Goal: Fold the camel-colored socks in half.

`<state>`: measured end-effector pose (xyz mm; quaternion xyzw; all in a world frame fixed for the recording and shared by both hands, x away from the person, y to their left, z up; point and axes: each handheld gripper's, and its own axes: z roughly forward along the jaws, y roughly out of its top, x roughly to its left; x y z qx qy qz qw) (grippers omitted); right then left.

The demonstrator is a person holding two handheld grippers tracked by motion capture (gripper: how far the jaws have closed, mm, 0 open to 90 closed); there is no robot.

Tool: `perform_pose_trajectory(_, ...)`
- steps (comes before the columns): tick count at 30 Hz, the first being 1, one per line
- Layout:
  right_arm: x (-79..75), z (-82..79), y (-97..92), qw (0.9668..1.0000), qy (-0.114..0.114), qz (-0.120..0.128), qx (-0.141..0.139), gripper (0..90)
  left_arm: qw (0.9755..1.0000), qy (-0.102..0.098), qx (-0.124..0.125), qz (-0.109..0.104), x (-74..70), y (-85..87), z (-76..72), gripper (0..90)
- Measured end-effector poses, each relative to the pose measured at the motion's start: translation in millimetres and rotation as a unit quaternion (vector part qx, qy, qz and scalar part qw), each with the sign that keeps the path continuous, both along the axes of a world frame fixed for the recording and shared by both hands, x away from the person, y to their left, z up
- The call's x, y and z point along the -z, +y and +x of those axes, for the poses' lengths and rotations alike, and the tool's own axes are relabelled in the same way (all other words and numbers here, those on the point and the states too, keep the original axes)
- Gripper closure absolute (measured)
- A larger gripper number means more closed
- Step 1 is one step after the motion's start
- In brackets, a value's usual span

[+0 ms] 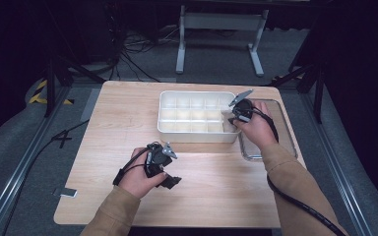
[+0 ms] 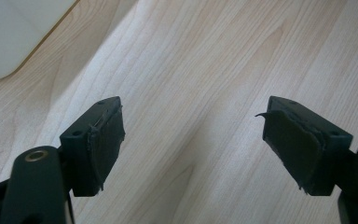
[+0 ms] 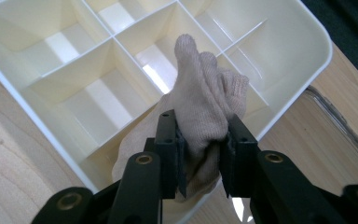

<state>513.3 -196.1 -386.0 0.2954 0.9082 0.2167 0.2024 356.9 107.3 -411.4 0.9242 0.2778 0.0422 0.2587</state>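
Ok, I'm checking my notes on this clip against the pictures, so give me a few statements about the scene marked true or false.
1. The right gripper is clamped on a beige knitted cloth. True.
2. The left gripper holds a second cloth. False: its jaws stand wide apart over bare wood with nothing between them.
3. The cloth hangs over the white divided tray. True.
4. The tray's compartments are full of small parts. False: those in view are empty.
5. The clear tray lies to the left of the white one in the high view. False: it lies to its right, partly under the right hand.
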Motion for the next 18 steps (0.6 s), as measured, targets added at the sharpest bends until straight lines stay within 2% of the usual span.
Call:
perform_pose_trajectory(7, 8.0, 0.0, 2.6, 0.9998, 0.017, -0.007, 0.000, 71.0, 1.0000, 0.002, 0.002, 0.008, 0.0, 0.1, 0.3, 21.0)
perform_pose_trajectory(18, 11.9, 2.1, 3.2, 0.9986, 0.049, -0.001, 0.019, 71.4, 1.0000, 0.002, 0.001, 0.008, 1.6, -0.3, 0.3, 21.0)
